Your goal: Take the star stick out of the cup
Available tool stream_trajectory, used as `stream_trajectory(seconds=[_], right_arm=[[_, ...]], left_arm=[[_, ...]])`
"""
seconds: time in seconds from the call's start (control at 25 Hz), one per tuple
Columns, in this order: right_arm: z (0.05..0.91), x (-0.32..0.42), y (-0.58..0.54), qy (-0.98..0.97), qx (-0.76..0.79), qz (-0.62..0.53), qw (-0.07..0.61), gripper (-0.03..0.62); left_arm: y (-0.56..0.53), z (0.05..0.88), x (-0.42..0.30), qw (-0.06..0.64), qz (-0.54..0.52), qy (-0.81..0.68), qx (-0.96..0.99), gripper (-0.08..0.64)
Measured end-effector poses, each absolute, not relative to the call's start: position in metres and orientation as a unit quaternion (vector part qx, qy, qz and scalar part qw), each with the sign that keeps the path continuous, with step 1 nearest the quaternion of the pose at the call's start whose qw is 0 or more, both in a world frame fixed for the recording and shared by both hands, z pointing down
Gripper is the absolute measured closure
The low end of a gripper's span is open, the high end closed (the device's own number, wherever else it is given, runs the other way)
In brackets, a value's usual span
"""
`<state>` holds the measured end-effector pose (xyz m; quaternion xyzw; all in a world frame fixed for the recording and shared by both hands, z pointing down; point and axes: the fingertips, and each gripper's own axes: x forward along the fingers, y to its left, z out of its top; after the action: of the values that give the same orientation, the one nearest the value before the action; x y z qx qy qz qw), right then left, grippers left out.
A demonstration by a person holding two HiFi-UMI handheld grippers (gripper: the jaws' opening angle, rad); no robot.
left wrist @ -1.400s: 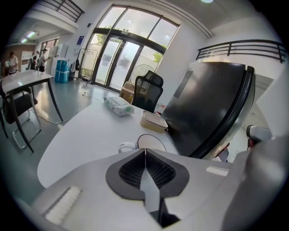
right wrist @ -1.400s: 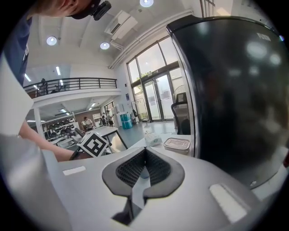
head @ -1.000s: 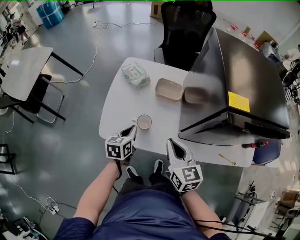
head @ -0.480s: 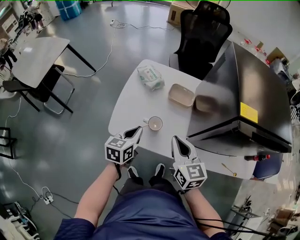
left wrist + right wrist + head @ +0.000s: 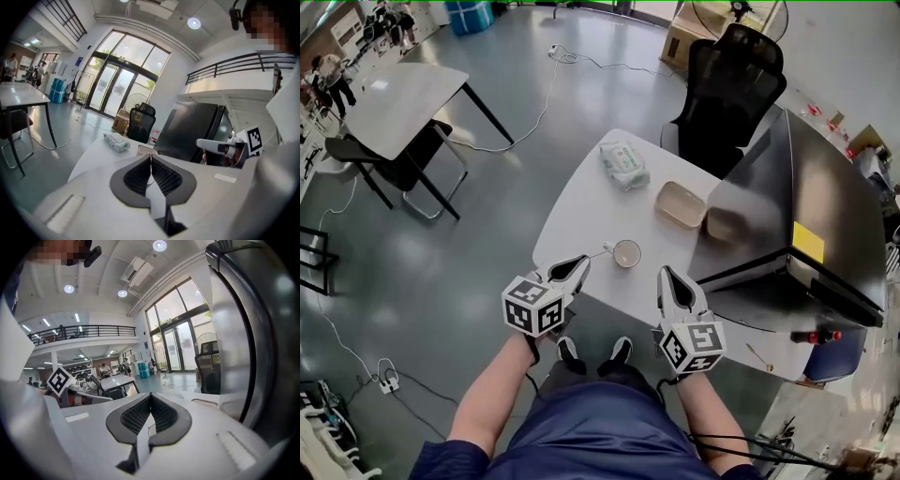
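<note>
A small white cup (image 5: 627, 253) stands near the front edge of the white table (image 5: 581, 202). A thin pale piece juts from its left side; I cannot tell whether it is the star stick or a handle. My left gripper (image 5: 579, 265) hangs shut and empty at the table's front edge, left of the cup and short of it. To the cup's right, also at the front edge, my right gripper (image 5: 665, 275) is shut and empty. In the left gripper view the gripper (image 5: 150, 157) shows its jaws pressed together; so does the gripper (image 5: 150, 396) in the right gripper view.
A pack of wipes (image 5: 625, 165) and a beige tray (image 5: 681, 203) lie farther back on the table. A large black cabinet (image 5: 797, 225) crowds the table's right side. A black office chair (image 5: 729, 89) stands behind the table, and another table (image 5: 403, 98) is far left.
The head view has swung, so the table sits lower and further right. Both grippers have drawn back slightly from the cup toward the table's front edge. Both stay shut.
</note>
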<state>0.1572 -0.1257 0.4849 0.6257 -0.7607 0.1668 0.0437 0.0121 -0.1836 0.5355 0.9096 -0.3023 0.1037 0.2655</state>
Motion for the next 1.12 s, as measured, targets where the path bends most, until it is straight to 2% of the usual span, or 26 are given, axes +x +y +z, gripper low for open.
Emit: stream_trajectory(seconds=[1.12], right_arm=[[0.416,0.124,-0.183,-0.797,0.598,0.085,0.004,0.586]], left_arm=[[-0.19,0.438,-0.09,0.218,-0.001,-0.387,0.896,0.551]])
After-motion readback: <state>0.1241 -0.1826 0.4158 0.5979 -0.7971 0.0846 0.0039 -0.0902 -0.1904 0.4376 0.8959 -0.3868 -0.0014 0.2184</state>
